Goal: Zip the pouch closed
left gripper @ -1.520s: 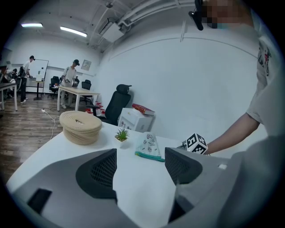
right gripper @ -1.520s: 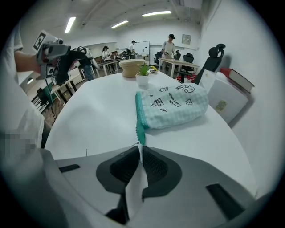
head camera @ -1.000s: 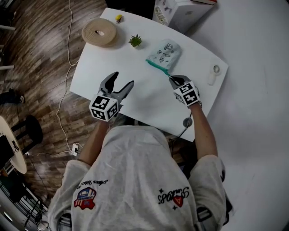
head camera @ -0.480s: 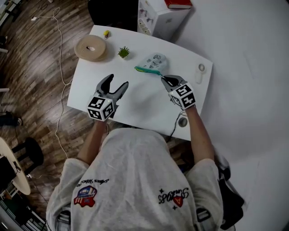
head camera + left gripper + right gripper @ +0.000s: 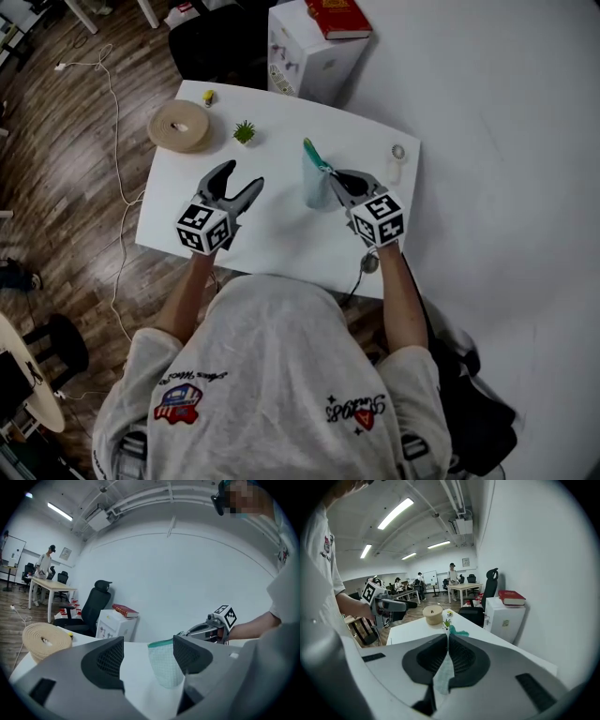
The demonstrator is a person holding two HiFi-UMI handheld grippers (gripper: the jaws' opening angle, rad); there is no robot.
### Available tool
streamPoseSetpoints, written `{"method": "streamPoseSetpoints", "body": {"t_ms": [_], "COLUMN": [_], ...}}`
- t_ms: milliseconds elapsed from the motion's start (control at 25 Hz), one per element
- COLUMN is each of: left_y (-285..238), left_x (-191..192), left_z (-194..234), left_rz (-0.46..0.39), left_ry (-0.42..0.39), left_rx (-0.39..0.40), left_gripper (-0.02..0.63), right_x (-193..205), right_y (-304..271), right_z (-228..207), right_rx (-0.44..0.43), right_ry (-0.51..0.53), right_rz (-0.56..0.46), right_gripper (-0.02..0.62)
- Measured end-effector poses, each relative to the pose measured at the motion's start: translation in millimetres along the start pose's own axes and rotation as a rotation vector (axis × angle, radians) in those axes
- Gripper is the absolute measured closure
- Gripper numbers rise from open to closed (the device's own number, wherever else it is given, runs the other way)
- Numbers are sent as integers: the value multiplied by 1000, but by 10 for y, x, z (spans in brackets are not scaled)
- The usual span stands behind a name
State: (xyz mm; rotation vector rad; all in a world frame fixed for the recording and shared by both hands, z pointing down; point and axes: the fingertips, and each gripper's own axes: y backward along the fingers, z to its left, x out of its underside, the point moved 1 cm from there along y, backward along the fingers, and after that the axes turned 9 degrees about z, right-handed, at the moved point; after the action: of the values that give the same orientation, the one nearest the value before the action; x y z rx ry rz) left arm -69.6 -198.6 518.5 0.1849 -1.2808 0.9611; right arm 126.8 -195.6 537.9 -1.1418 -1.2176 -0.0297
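Note:
A pale mesh pouch (image 5: 315, 185) with a teal zip edge (image 5: 313, 154) hangs upright above the white table (image 5: 281, 234), lifted off its surface. My right gripper (image 5: 335, 179) is shut on the pouch's side; in the right gripper view the fabric (image 5: 443, 677) is pinched between the closed pads of that gripper (image 5: 446, 641). My left gripper (image 5: 242, 175) hovers open to the left of the pouch, apart from it. In the left gripper view the pouch (image 5: 165, 665) shows beyond the spread jaws of the left gripper (image 5: 147, 656), with the right gripper (image 5: 206, 629) behind it.
A beige coiled roll (image 5: 178, 127), a small green plant (image 5: 244, 132) and a tiny yellow object (image 5: 208, 96) sit at the table's far left. A small white fan (image 5: 397, 161) lies at the far right. A white box with a red book (image 5: 309, 47) stands behind.
My right gripper has risen and lifted the pouch off the table, so that it now hangs upright. The left gripper has risen a little, still open.

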Motion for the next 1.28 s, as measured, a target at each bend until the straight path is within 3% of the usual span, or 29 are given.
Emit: {"method": "streamPoseSetpoints", "body": {"t_ms": [200,440,720,1280], "left_y": [-117,-265,-361,-332], "left_x": [-65,-115,-196,-91], "left_z": [-99,-415,-719,-1031], "left_rz": [4,10,12,31], "left_ry": [-13,-29,-67,-16], "left_rx": [68,225,355,524], "left_gripper": [285,302,342,408], "right_x": [-61,-165,-291,-300], "right_y": [127,190,177,74], "right_z": [63,161,290,765], "right_rx": [-8,-27,-75,-203], "right_ry": [-19,-4,9,37], "right_rz": [-28,-46,-58,-35], "right_gripper": [575,575,575,575]}}
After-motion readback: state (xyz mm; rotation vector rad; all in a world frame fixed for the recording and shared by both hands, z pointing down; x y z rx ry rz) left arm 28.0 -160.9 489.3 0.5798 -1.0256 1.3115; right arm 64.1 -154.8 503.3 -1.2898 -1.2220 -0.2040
